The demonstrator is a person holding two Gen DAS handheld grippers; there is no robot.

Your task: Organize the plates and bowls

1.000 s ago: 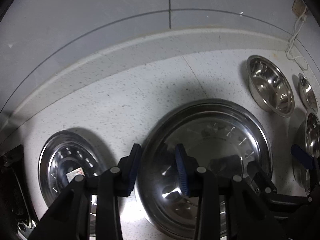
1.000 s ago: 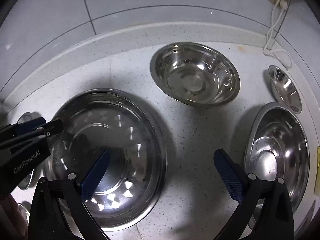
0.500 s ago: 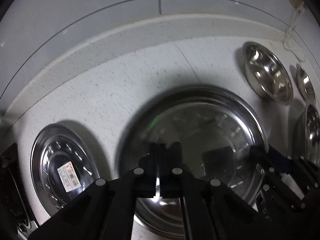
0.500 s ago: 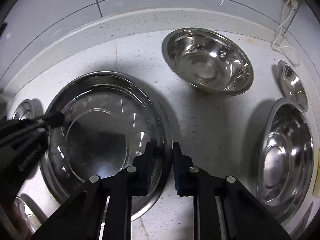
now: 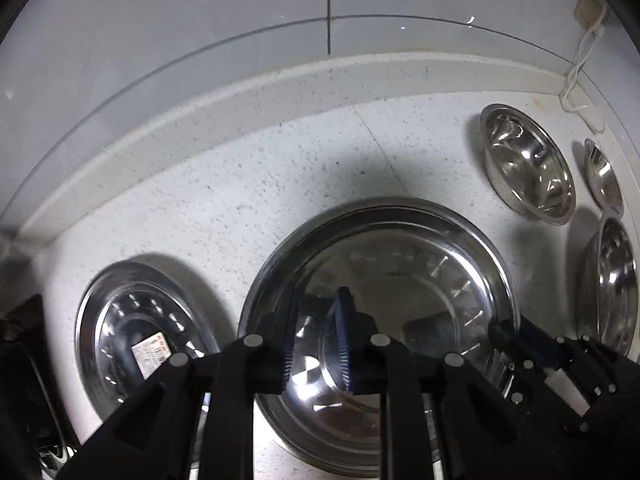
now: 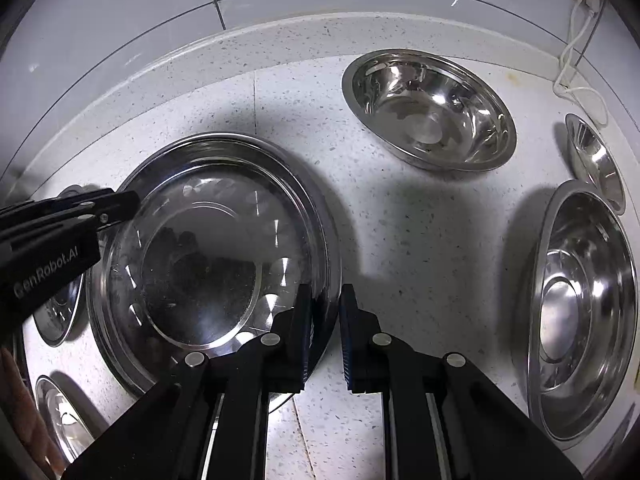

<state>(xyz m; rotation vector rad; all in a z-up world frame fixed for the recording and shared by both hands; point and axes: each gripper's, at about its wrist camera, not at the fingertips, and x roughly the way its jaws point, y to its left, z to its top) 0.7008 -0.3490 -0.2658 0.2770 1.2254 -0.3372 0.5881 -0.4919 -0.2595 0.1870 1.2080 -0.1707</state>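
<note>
**Both grippers on the big basin, sorting barely begun**

The right gripper (image 6: 325,332) has its jaws drawn in tight on the near right rim of the large steel basin (image 6: 208,248), one pad inside the wall and one outside, so it has hold of the rim. The left gripper (image 5: 316,344) stands at the opposite, left rim; its jaws have just been opening a little, with the rim between the blue pads and a narrow gap showing, so I cannot tell whether it presses the metal.

The basin sits on the speckled countertop (image 6: 400,216), roughly in the middle of the spread and not visibly lifted.

Around it everything lies singly. A deep bowl (image 6: 428,112) stands behind and to the right, near the backsplash. A small bowl (image 6: 596,160) sits at the far right beside a wide plate (image 6: 580,312). To the left lies a plate with a label (image 5: 148,344), and the right wrist view shows another small dish (image 6: 60,416) at the lower left edge.

By my judgement nothing is stacked or grouped yet: the task is at its first move, and nearly all the gathering of plates with plates and bowls with bowls is left.
</note>
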